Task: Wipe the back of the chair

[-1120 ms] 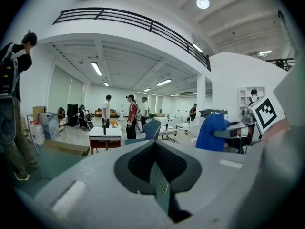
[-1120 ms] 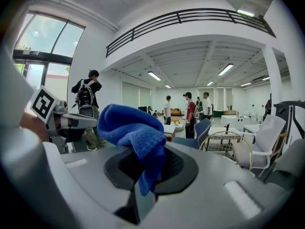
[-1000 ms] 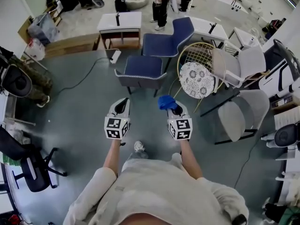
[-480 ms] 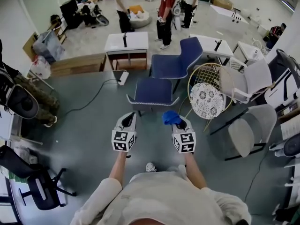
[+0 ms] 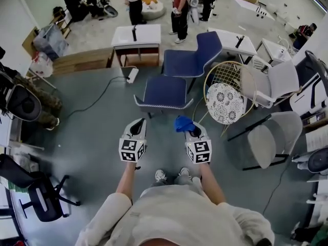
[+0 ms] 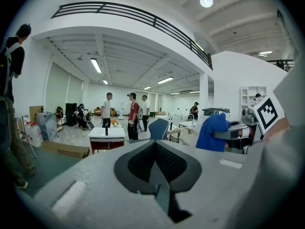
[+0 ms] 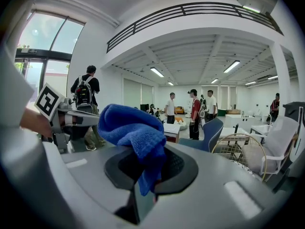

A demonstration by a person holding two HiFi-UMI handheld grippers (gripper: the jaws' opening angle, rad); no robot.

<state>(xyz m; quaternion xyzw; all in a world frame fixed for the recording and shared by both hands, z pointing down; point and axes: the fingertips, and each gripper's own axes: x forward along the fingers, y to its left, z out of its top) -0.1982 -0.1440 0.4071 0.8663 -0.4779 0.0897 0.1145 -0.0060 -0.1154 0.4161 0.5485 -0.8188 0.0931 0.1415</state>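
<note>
The person's shoes (image 5: 161, 176) stand on the grey floor (image 5: 87, 132), just behind and below the two tools. The left hand-held gripper (image 5: 137, 123) is held out level with its jaws clenched together and nothing between them. Just beside it, to its right, the right hand-held gripper (image 5: 191, 130) grasps a blue cloth (image 5: 182, 123). The right gripper view shows the jaws pinching a lower fold of the cloth while the rest bunches up over the jaw tips.

Ahead of both grippers, apart from them, stands a blue chair (image 5: 165, 92), untouched by the cloth. A second blue chair (image 5: 192, 60) is close behind it, its back raised at the far right. Ahead and to the right of the right hand-held gripper sits a round wire chair (image 5: 228, 73) with a patterned cushion (image 5: 224, 102), and pale grey chairs (image 5: 269, 145) stand further right. Beyond the blue chairs is a white desk (image 5: 134, 35), and past it several people (image 5: 179, 9) stand together.
</note>
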